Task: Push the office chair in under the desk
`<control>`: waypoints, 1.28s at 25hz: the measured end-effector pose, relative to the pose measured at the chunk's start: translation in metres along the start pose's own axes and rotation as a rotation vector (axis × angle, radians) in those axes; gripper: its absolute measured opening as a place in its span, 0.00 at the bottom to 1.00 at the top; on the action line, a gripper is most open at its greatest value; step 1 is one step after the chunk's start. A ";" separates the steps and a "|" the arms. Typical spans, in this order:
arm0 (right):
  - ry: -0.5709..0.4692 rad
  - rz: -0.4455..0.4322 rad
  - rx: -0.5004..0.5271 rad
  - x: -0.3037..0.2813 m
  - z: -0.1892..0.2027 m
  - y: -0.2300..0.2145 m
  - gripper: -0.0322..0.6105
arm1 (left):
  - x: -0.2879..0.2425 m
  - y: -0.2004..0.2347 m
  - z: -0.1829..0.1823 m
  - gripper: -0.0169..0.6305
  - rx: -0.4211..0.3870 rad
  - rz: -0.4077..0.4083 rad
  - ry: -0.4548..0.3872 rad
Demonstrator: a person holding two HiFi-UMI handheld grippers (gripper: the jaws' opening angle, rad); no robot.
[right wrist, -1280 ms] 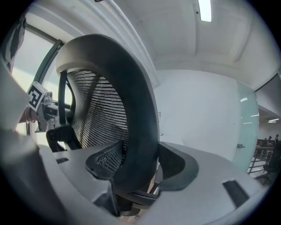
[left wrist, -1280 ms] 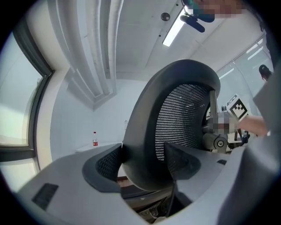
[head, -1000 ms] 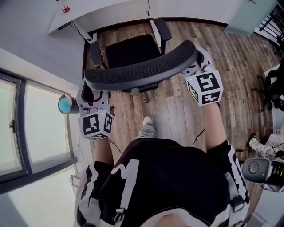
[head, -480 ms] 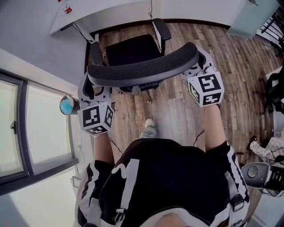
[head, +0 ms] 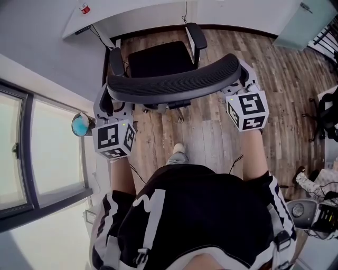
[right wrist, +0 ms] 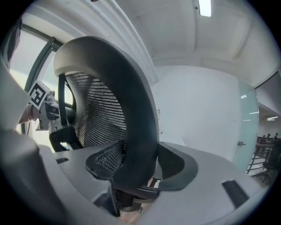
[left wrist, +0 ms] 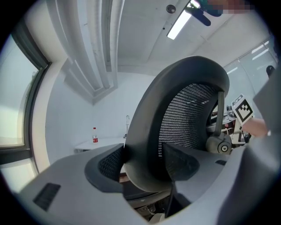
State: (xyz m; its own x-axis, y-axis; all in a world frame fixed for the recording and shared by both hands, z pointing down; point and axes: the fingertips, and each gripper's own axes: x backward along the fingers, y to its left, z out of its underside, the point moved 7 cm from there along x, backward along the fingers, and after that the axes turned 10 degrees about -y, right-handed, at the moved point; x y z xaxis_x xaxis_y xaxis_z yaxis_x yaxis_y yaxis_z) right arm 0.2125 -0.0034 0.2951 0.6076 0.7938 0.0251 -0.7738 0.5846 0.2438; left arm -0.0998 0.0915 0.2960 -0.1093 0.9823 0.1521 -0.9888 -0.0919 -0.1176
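Observation:
In the head view, a black office chair faces a white desk (head: 137,18); its seat (head: 158,59) is just short of the desk edge. My left gripper (head: 108,103) clamps the left end of the curved mesh backrest (head: 174,82). My right gripper (head: 240,79) clamps the right end. In the left gripper view the backrest rim (left wrist: 175,114) fills the gap of my left gripper (left wrist: 142,160), with both pads against it. The right gripper view shows the same: the rim (right wrist: 127,110) sits pinched in my right gripper (right wrist: 136,165).
A window (head: 31,153) runs along the left wall, with a small blue globe (head: 80,124) beside it. A red-labelled bottle (head: 84,8) stands on the desk. Another dark chair (head: 327,105) is at the right edge. The person's foot (head: 178,153) is on the wood floor behind the chair.
The chair and both grippers have edged slightly forward towards the desk, the left gripper a little more. Both grips on the backrest are unchanged.

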 end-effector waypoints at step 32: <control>-0.015 0.052 -0.004 -0.052 -0.004 0.019 0.43 | -0.051 0.057 0.009 0.45 0.013 0.028 0.049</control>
State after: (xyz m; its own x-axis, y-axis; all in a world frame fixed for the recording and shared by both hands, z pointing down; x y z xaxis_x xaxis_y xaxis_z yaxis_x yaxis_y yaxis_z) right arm 0.1655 -0.0334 0.2946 0.5687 0.8209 0.0520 -0.8053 0.5428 0.2384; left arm -0.1515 0.0350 0.2900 -0.1317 0.9862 0.1003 -0.9868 -0.1208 -0.1081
